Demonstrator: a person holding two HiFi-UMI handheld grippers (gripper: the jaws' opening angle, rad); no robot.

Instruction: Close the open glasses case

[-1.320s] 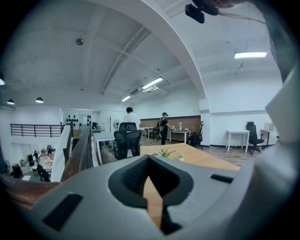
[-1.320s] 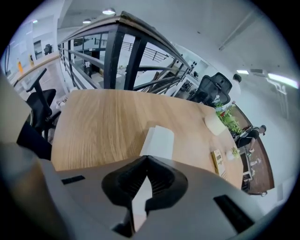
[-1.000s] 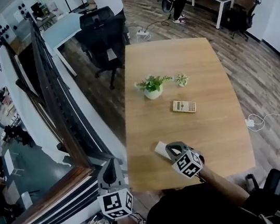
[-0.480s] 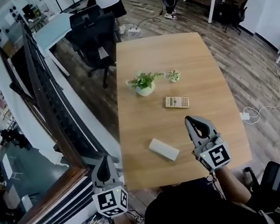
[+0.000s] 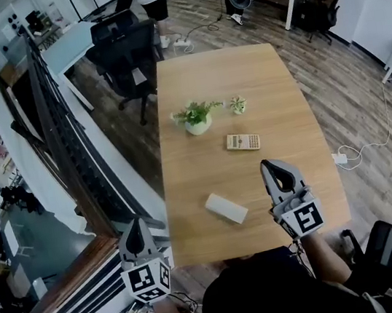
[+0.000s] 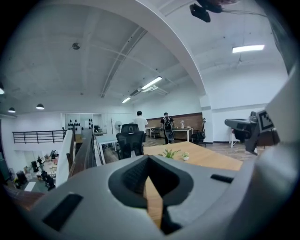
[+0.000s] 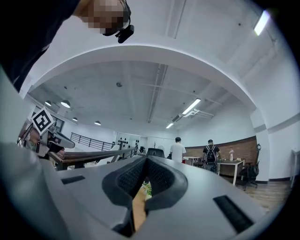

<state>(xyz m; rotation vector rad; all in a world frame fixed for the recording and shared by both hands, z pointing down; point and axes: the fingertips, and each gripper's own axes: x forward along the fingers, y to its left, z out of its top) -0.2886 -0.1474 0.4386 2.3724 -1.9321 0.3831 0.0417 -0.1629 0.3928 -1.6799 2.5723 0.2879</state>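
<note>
A white oblong glasses case [image 5: 226, 208] lies flat near the front edge of the wooden table [image 5: 282, 94]; it reads as one low block, with no raised lid showing. My right gripper [image 5: 275, 170] hovers to the right of the case, clear of it, jaws shut with nothing between them. My left gripper [image 5: 136, 232] hangs off the table's left edge, over the railing, also shut and empty. Neither gripper view shows the case: the left gripper [image 6: 150, 187] and the right gripper [image 7: 140, 197] both look level across the room.
Further up the table sit a calculator [image 5: 242, 142], a potted plant [image 5: 196, 117] and a smaller plant [image 5: 238, 104]. A black office chair [image 5: 120, 50] stands beyond the far left corner. A railing and drop run along the left; a cable [image 5: 340, 159] lies on the floor at the right.
A second ago my right gripper was over the case; it has moved off to the right and stayed there. The left gripper has barely moved.
</note>
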